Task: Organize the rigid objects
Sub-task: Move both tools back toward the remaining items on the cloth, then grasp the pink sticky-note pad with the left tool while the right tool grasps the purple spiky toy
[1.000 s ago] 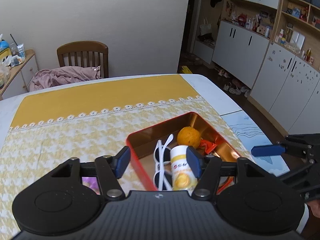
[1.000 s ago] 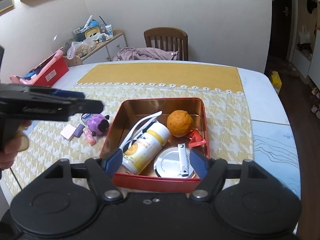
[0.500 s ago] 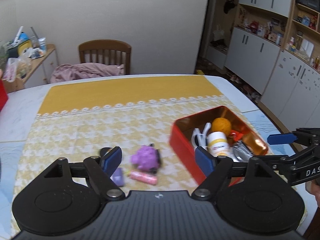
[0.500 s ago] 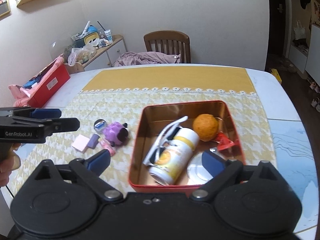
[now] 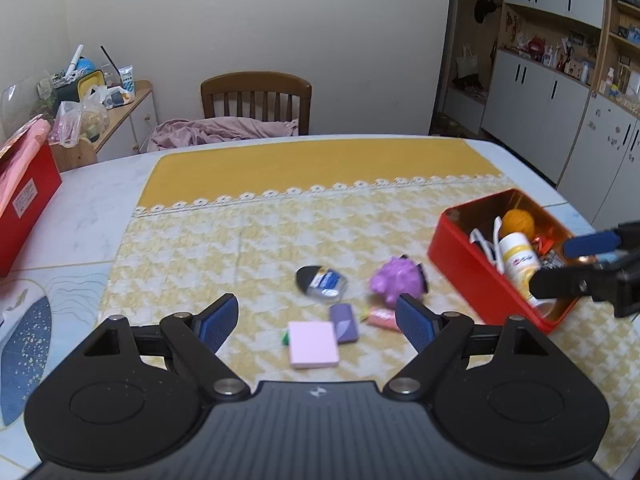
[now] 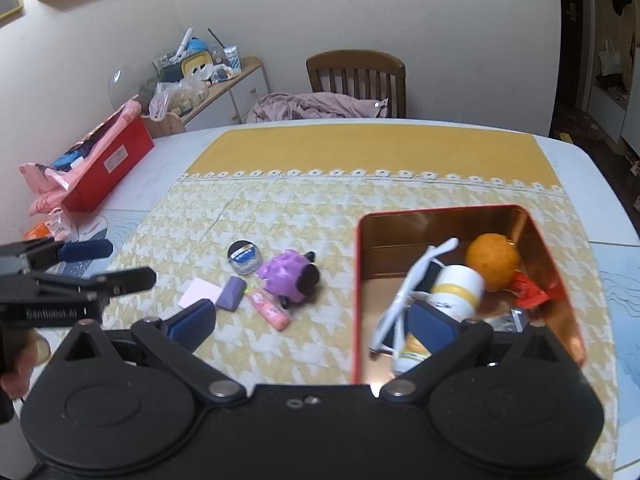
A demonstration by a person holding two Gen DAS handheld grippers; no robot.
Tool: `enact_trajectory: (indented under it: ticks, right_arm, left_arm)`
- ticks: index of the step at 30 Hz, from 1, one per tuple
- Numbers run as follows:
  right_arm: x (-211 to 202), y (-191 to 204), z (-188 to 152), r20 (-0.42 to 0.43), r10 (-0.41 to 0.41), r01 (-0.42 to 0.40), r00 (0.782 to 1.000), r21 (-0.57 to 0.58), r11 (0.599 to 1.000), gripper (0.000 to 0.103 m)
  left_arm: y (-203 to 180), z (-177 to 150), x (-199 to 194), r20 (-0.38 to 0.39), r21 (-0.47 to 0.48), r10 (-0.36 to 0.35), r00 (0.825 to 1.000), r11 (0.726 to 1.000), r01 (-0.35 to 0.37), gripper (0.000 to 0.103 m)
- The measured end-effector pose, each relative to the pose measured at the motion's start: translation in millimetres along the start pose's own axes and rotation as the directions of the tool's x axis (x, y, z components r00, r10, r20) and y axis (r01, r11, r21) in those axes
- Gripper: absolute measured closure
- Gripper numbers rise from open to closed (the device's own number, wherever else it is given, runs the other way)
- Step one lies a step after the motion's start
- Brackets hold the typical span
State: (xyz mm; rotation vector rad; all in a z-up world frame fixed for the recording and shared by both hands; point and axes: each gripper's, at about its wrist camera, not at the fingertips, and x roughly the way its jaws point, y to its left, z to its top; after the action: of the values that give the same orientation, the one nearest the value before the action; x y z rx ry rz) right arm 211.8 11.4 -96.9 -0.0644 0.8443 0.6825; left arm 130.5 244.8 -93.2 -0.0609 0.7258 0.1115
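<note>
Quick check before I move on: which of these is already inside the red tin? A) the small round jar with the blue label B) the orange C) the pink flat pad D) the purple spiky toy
B: the orange lies inside the red tin beside the white bottle, while the purple spiky toy, pink pad and round jar lie out on the tablecloth.

At the top centre we see a wooden chair point(image 5: 256, 98) pushed against the far table edge, with a mauve cloth point(image 5: 224, 136) heaped on its seat. In the upper left stands a low sideboard point(image 6: 236, 88) crowded with bags and small clutter. On the table's left edge lies a red box point(image 6: 108, 168) with pink fabric spilling over it. Along the right of the left wrist view we see white cabinets point(image 5: 560, 120) under open shelves.
</note>
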Motion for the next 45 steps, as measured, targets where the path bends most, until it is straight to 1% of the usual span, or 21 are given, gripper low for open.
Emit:
enact_trajectory:
  ticks: [6,9,12,18,20,23,26,29,32,36,37,39,40,42,43,44,45]
  right_arm:
    - [32,21,9,-0.035,0.004,-0.004,0.999,-0.004,1.000,0.000]
    - [49,30,16,-0.054,-0.002,0.001,0.999,-0.018,1.000,0.000]
    - [64,38,22,-0.067,-0.007,0.005,0.998,-0.036,0.999,0.001]
    - [95,43,31,-0.122,-0.012,0.005,0.992,-0.054,0.999,0.010]
    - [104,44,33,-0.141,-0.014,0.006,0.990,-0.053,0.999,0.014]
    - [114,43,34,-0.161,-0.016,0.009,0.987,-0.046,0.999,0.018]
    - [122,40,33,-0.183,-0.024,0.016,0.983,-0.045,0.999,0.019]
    - [132,40,32,-0.203,-0.040,0.031,0.978,-0.045,0.999,0.021]
    - [139,37,31,-0.210,-0.065,0.056,0.976,-0.050,0.997,0.024]
    - [147,41,33,-0.214,-0.099,0.085,0.972,-0.075,0.994,0.025]
    - [149,43,33,-0.217,-0.114,0.098,0.969,-0.085,0.992,0.025]
    - [152,46,32,-0.215,-0.137,0.117,0.967,-0.100,0.988,0.026]
    - [153,46,33,-0.210,-0.145,0.126,0.967,-0.102,0.987,0.028]
    - [153,47,34,-0.206,-0.161,0.141,0.965,-0.110,0.984,0.034]
    - [155,49,34,-0.209,-0.164,0.142,0.964,-0.118,0.983,0.037]
    - [156,50,35,-0.209,-0.168,0.144,0.963,-0.124,0.982,0.037]
    - [156,51,35,-0.207,-0.172,0.147,0.963,-0.133,0.980,0.037]
  left_arm:
    - [14,-15,14,-0.027,0.008,0.005,1.000,1.000,-0.005,0.017]
    - [14,-22,22,-0.045,0.017,-0.004,0.999,1.000,0.005,0.017]
    - [10,-29,28,-0.055,0.050,-0.007,0.998,0.999,0.010,0.017]
    - [-3,-38,45,-0.059,0.124,-0.012,0.998,0.992,0.019,0.017]
    - [-5,-40,52,-0.068,0.133,-0.016,0.998,0.991,0.025,0.017]
    - [-7,-43,63,-0.094,0.126,-0.006,0.996,0.992,0.018,0.017]
    - [-6,-45,73,-0.126,0.095,-0.001,0.992,0.995,0.013,0.017]
    - [-6,-49,81,-0.156,0.089,0.008,0.988,0.996,0.005,0.017]
    - [-10,-50,85,-0.160,0.090,0.017,0.987,0.996,-0.003,0.017]
    - [-13,-47,89,-0.162,0.078,0.019,0.987,0.997,-0.006,0.017]
    - [-13,-46,91,-0.165,0.070,0.018,0.986,0.998,-0.007,0.019]
    - [-12,-45,92,-0.171,0.043,0.014,0.985,0.999,-0.007,0.020]
    - [-11,-44,93,-0.172,0.031,0.015,0.985,0.999,-0.009,0.021]
    - [-9,-42,94,-0.168,0.009,0.020,0.986,1.000,-0.019,0.028]
    - [-8,-42,94,-0.165,0.004,0.026,0.986,1.000,-0.025,0.035]
    - [-7,-41,93,-0.163,-0.001,0.030,0.986,1.000,-0.030,0.040]
    - [-6,-39,94,-0.163,-0.007,0.030,0.986,0.999,-0.032,0.042]
